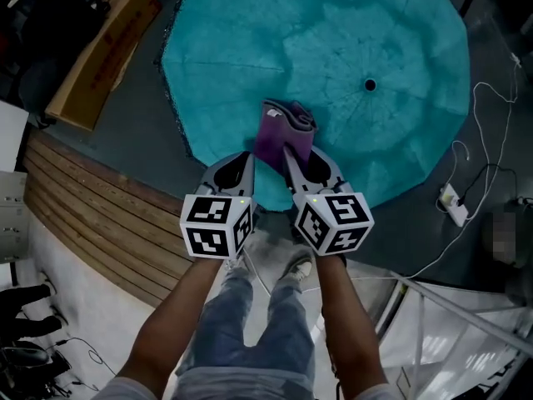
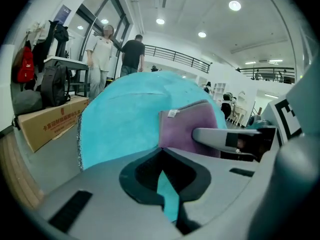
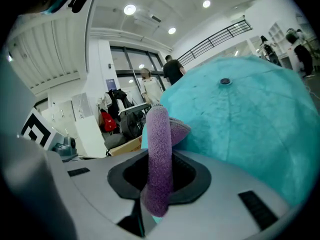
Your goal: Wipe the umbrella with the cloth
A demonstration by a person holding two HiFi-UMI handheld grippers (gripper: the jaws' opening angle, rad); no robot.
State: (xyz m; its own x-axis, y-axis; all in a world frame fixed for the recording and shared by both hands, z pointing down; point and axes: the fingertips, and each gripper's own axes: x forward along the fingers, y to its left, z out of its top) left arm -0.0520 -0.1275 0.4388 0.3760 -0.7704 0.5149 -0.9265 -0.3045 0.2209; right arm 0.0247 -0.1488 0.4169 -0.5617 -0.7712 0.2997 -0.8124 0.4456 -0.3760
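An open teal umbrella [image 1: 333, 48] lies on the floor with its canopy up and its dark tip [image 1: 370, 84] showing. A folded purple cloth [image 1: 283, 132] rests on the canopy near its front edge. My right gripper [image 1: 287, 152] is shut on the cloth, which stands up between its jaws in the right gripper view [image 3: 159, 154]. My left gripper [image 1: 248, 158] sits close beside it on the left, jaws together with nothing between them. In the left gripper view the cloth [image 2: 185, 129] lies on the umbrella [image 2: 120, 119] just beyond my left gripper [image 2: 161, 151].
A long cardboard box [image 1: 104, 52] lies on the floor at the upper left. Wooden planks [image 1: 92, 215] curve along the left. A white power strip [image 1: 454, 205] with cables lies at the right. Two people [image 2: 102, 54] stand beyond the umbrella, near a backpack [image 2: 55, 84].
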